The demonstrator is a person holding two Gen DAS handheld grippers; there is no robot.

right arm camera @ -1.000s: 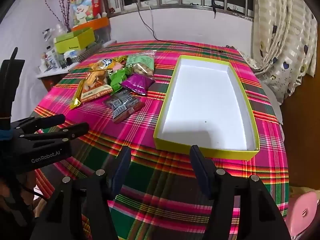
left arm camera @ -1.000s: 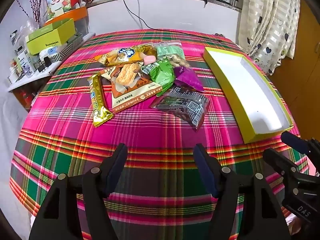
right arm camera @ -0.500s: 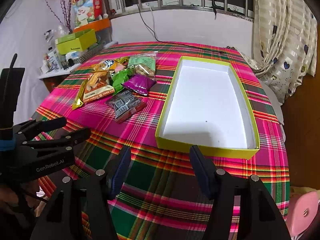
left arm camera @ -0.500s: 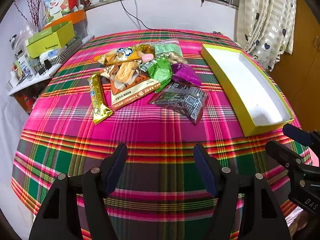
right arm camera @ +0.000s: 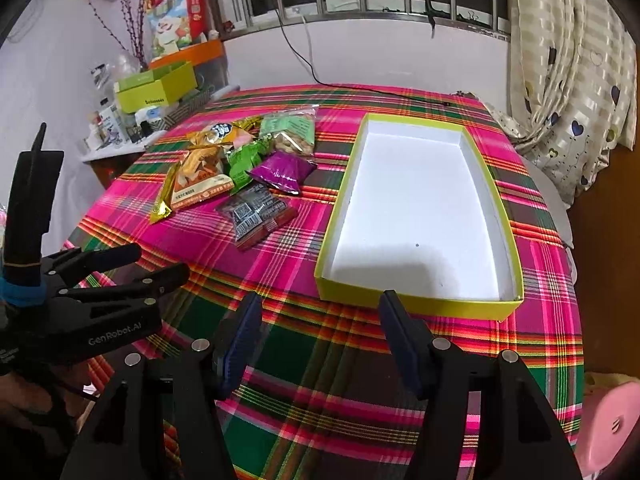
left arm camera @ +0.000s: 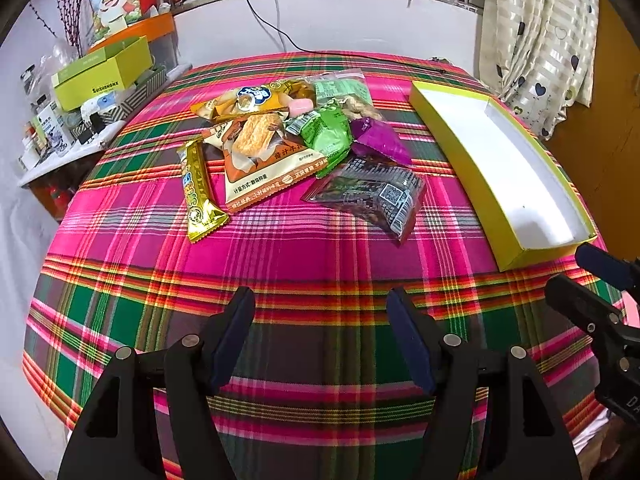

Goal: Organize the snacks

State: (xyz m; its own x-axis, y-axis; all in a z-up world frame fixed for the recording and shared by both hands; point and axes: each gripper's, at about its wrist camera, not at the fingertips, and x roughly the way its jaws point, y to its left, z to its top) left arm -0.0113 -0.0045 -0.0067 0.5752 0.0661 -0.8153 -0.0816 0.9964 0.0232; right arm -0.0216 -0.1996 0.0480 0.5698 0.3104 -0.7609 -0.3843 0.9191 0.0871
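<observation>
While nothing is picked yet, my left gripper [left arm camera: 320, 312] and right gripper [right arm camera: 318, 316] both hang with fingers apart and nothing between them. Snack packets [left arm camera: 304, 148] lie heaped beyond my left fingers; the yellow box [right arm camera: 416, 304] sits just past my right fingers, ready to receive.

Plaid table [left arm camera: 320, 264] – snack packets [left arm camera: 296, 148], yellow box [left arm camera: 460, 140].
</observation>
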